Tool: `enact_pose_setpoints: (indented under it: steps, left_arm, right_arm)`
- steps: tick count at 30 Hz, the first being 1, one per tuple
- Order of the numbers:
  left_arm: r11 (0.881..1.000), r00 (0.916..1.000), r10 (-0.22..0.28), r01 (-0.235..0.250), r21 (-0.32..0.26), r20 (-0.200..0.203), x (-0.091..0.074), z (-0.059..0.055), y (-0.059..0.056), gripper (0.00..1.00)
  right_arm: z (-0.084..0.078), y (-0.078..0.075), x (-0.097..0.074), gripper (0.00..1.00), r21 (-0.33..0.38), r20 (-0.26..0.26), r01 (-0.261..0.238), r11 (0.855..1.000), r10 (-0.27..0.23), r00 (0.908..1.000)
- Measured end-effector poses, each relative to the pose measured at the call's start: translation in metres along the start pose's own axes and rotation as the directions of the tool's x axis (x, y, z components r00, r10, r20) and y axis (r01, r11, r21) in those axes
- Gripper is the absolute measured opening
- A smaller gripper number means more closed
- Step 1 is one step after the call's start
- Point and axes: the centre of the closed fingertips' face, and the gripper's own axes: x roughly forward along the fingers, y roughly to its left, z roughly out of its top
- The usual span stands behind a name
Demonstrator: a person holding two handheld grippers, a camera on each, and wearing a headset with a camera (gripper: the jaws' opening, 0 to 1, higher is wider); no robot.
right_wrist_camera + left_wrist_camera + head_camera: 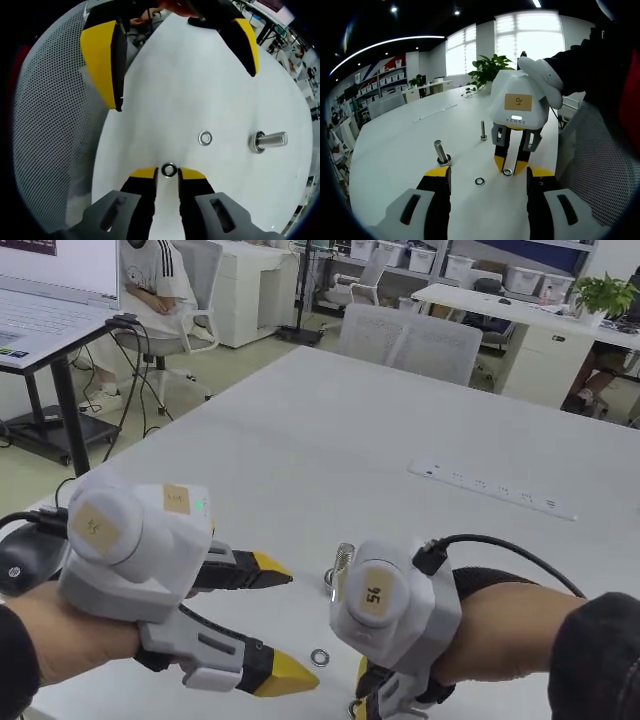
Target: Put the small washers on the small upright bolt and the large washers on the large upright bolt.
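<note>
The large upright bolt [343, 560] [440, 151] [270, 140] stands on the white table [330, 440] with a washer around its base. Behind it is the small upright bolt [483, 130]. One loose washer [320, 656] [479, 181] [205, 137] lies flat near the table's front edge. My right gripper [358, 700] [509, 167] [169, 175] points down at the table, its jaws closed narrowly on a second washer [507, 172] [169, 169] that rests against the surface. Opposite it, my left gripper [280, 620] [489, 175] [175, 50] hovers open and holds nothing.
A white power strip [495, 490] lies at the table's far right. Mesh chairs [405, 340] stand at the far side and another [50, 125] at the near edge. A laptop stand [50, 300] and a seated person [155, 280] are off to the left.
</note>
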Motion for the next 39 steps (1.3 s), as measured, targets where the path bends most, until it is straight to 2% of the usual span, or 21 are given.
enact_pose_setpoints:
  steps: [5, 20, 39]
  left_arm:
    - [1.0, 1.0, 0.0, 0.0, 0.0, 0.001, 0.0, 0.0, -0.001, 0.6]
    - [1.0, 1.0, -0.002, 0.002, 0.001, -0.002, 0.001, 0.0, -0.001, 0.6]
    - [1.0, 0.9997, -0.022, 0.022, 0.009, -0.013, 0.005, -0.001, -0.004, 0.6]
  right_arm:
    - [0.0, -0.001, 0.0, 0.14, -0.005, -0.001, 0.003, 1.0, -0.003, 1.0]
    - [-0.002, -0.002, 0.0, 0.14, 0.01, 0.005, -0.008, 1.0, 0.008, 1.0]
    - [-0.039, -0.007, -0.023, 0.14, 0.099, 0.0, 0.025, 0.995, -0.025, 0.9997]
